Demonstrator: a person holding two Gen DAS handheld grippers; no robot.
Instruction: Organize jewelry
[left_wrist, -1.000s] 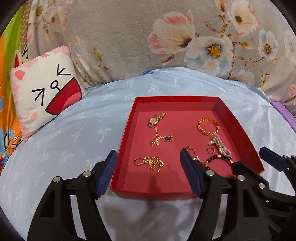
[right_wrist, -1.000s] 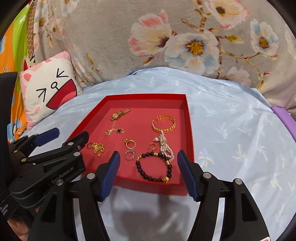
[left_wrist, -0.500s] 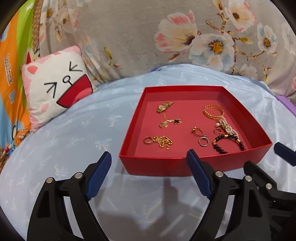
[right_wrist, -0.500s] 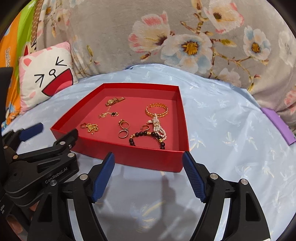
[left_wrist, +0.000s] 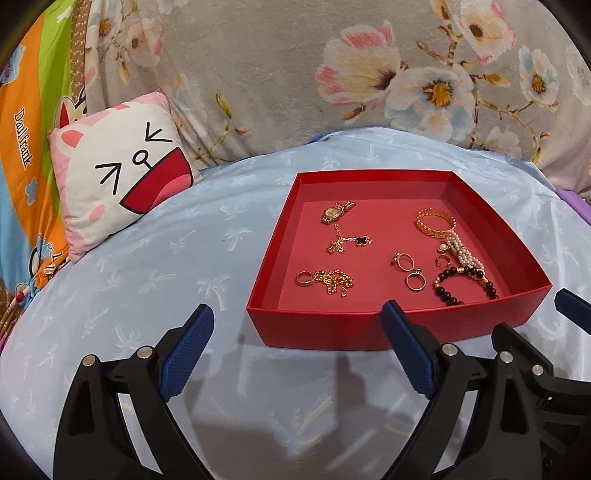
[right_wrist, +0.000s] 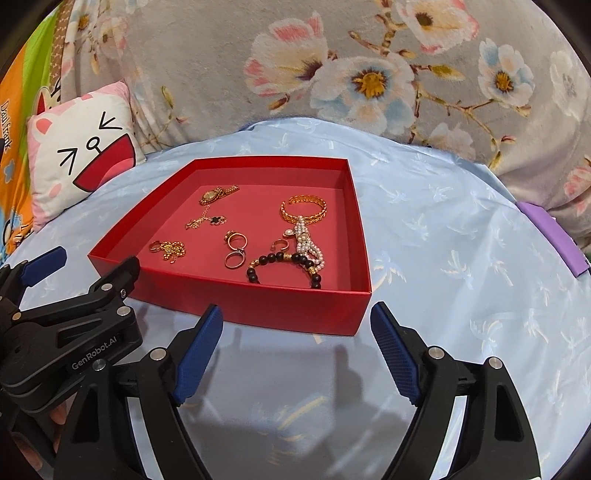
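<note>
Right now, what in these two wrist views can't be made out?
- Black bead bracelet: its near arc is hidden behind the red tray front wall, both views.
- Purple object: right wrist view, too little shows to identify it; cut by the right edge in the left wrist view.
- Watch: dial too small to read.
- Pearl strand: overlaps the gold bangle, so its ends cannot be traced.

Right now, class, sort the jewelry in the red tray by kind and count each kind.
Watch: 1
Bracelets, gold bangle, pearl strand, black bead bracelet: 3
Chain pieces, clover pendant chain, gold chain: 2
Rings: 4
Total: 10, all inside the red tray.
</note>
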